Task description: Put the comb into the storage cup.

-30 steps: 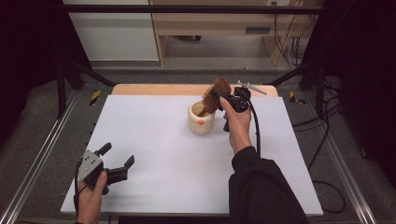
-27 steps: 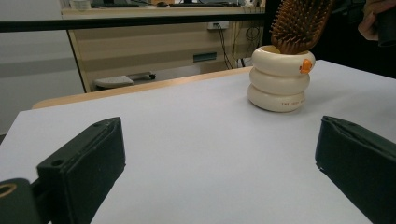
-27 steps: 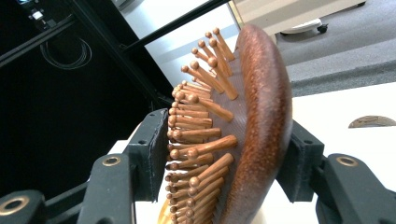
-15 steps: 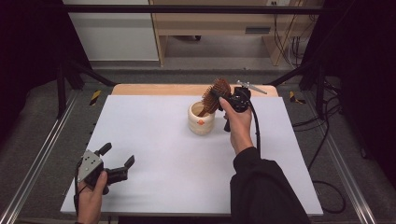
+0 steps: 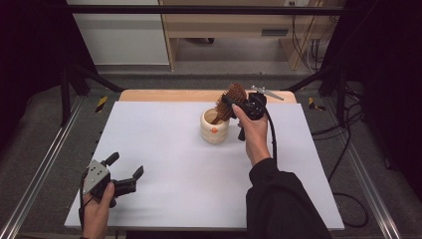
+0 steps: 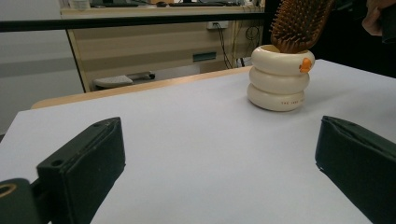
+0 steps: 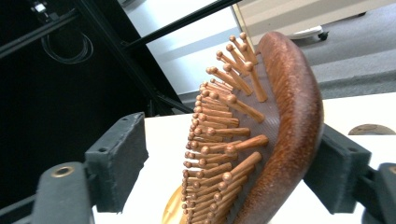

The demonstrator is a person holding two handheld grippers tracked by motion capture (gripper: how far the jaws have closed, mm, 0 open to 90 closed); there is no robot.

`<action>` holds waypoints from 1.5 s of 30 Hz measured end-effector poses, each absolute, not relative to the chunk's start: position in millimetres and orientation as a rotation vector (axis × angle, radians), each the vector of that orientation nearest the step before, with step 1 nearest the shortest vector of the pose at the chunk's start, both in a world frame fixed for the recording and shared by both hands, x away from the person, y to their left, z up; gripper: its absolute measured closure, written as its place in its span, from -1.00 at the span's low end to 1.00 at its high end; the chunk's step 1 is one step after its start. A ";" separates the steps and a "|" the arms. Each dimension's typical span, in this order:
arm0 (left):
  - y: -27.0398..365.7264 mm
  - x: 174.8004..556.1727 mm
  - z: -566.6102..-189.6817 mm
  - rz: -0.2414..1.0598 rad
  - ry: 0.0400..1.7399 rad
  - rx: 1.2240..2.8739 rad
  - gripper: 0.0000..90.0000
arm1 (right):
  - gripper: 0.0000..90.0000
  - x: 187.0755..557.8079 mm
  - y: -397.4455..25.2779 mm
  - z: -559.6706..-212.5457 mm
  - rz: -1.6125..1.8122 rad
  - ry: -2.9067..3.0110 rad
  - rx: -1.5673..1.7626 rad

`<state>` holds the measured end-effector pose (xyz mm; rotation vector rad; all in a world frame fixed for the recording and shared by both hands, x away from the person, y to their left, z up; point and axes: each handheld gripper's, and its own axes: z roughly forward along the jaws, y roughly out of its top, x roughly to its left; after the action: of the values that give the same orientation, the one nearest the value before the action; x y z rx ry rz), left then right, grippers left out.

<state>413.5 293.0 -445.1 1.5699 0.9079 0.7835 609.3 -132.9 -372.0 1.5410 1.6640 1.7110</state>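
Small dark print runs along the bottom ring of the cream cup (image 6: 279,78), too small to read; an orange duck figure sits at its rim.

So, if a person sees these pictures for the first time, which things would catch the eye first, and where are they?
Probably the brown wooden hairbrush with peg bristles, standing handle-down in the cream ringed ceramic cup near the far middle of the white table. The right gripper has its jaws around the brush head, one jaw against its wooden back. The left gripper waits open at the near left corner.
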 end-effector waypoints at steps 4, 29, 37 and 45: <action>293.1 413.4 -445.0 0.784 0.909 1.569 -0.97 | -0.67 607.9 -131.8 -370.7 1.690 1.674 1.530; 293.4 413.2 -444.9 0.785 0.909 1.568 -0.97 | -0.84 601.5 -132.0 -364.2 1.655 1.657 1.480; 293.4 413.2 -444.8 0.785 0.908 1.569 -0.97 | -0.85 597.4 -133.8 -360.7 1.635 1.651 1.444; 293.8 413.2 -444.7 0.786 0.909 1.567 -0.97 | -0.86 592.4 -136.6 -356.0 1.608 1.641 1.409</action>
<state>413.2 293.8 -444.7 1.5675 0.9093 0.7865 592.4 -136.6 -356.0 1.4094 1.6408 1.6082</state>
